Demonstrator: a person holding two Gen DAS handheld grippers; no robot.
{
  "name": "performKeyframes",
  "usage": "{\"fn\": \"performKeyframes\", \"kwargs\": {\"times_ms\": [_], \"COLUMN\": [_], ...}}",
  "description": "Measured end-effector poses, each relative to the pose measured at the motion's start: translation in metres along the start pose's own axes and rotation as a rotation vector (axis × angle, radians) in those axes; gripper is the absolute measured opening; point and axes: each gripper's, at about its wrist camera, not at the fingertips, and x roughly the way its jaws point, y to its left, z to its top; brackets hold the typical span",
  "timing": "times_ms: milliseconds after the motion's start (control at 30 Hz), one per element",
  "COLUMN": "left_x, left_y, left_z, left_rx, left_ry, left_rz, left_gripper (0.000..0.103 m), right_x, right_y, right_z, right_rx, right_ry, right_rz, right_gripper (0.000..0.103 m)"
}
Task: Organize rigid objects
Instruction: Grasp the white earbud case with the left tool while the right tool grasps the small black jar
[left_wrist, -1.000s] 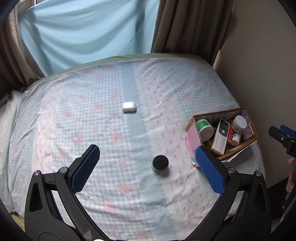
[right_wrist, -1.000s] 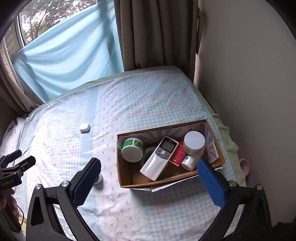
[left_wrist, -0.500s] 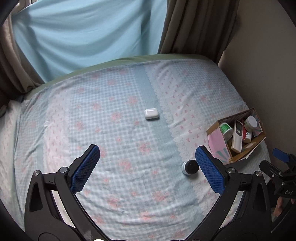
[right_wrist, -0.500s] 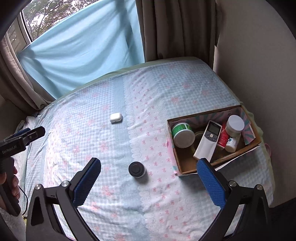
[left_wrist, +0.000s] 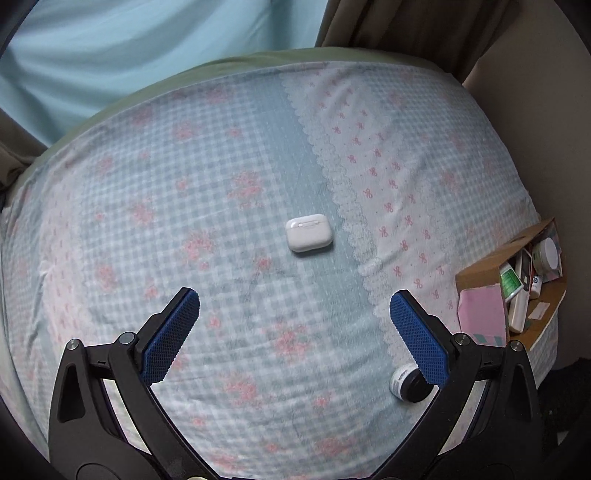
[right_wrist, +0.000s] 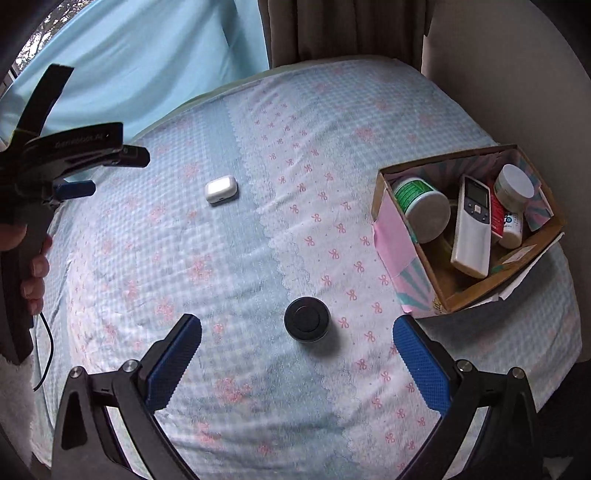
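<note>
The left gripper (left_wrist: 294, 302) hangs over the bed (left_wrist: 221, 177) with its blue pads spread wide and nothing between them, tilted down toward the sheet. In the right wrist view a hand (right_wrist: 35, 266) wraps its handle at the far left edge. A white earbud case (left_wrist: 308, 232) lies on the sheet ahead of this gripper, roughly centred between its fingers. The right gripper (right_wrist: 297, 326) also points down at the bed, jaws wide apart and empty. A small black-lidded jar (right_wrist: 307, 319) stands just ahead, midway between its pads but touching neither. Ahead and to its right sits a cardboard box (right_wrist: 480, 291), holding a green-labelled tub (right_wrist: 421, 208), a remote (right_wrist: 472, 225) and a white-capped bottle (right_wrist: 513, 195).
</note>
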Motion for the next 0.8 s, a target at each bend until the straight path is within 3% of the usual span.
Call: {"fn": "performKeyframes", "kwargs": {"times_ms": [200,333,567,800], "left_x": [0.095,0.137,0.181,0.191], "left_y": [-0.005,-0.006,-0.009,-0.005], "left_z": [0.025,0.035,0.037,0.037], "left_rx": [-0.001,-0.013,-0.057,-0.082], "left_ry": [0.115,0.15,0.18,0.168], "left_rz": [0.017,0.028,0.03,0.04], "left_gripper": [0.103,0.103,0.098,0.093], "right_x": [0.062,0.093,0.121,0.141], "right_y": [-0.003,-0.007,-0.002,0.001], "right_z": [-0.004,-0.012,-0.022,-0.019], "right_rx": [0.031,0.06,0.045,0.023], "right_ry": [0.08,0.128,0.157,0.197], "right_rz": [-0.04,-0.043,-0.051,-0.03], "right_gripper": [0.103,0.099,0.094,0.085]}}
